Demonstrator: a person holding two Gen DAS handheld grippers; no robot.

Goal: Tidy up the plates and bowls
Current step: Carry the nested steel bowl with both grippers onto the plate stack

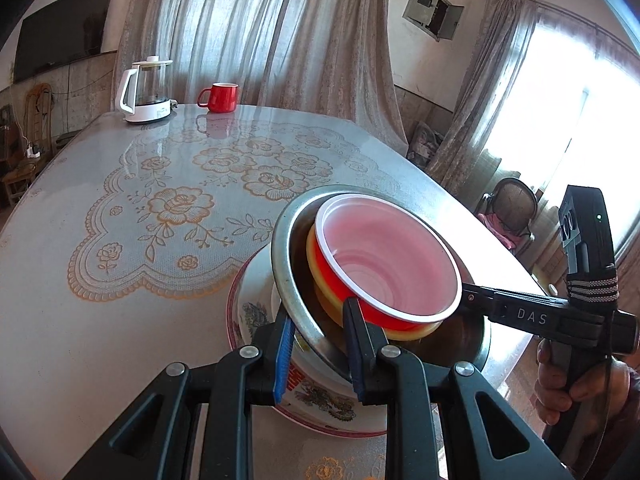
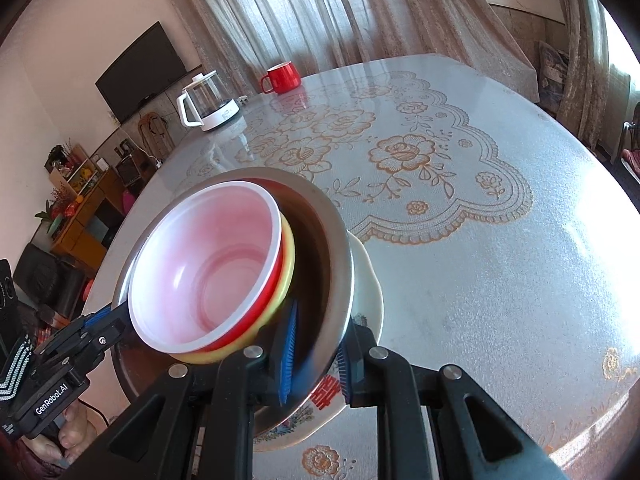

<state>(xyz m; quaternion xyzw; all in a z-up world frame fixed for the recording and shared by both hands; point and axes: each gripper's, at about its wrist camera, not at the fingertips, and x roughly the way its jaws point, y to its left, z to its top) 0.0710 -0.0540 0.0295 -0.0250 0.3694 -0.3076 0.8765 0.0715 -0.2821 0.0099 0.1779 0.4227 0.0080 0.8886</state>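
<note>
A red bowl (image 1: 384, 256) (image 2: 208, 264) with a white inside is nested in a yellow bowl (image 1: 320, 276) (image 2: 289, 256). Both sit tilted in a steel bowl (image 1: 288, 248) (image 2: 320, 240). Under them lies a flowered enamel plate (image 1: 252, 292) (image 2: 370, 280); I cannot tell whether the steel bowl rests on it. My left gripper (image 1: 320, 356) (image 2: 108, 320) is shut on the steel bowl's rim, one pad inside and one outside. At the opposite rim, my right gripper (image 2: 318, 360) (image 1: 466, 294) is shut on it the same way.
The stack is near the edge of a round table (image 1: 120, 320) with a lace-pattern cover. A glass kettle (image 1: 146, 90) (image 2: 210, 106) and a red mug (image 1: 220, 97) (image 2: 282, 76) stand at its far side. A chair (image 1: 512, 208) stands beyond the table.
</note>
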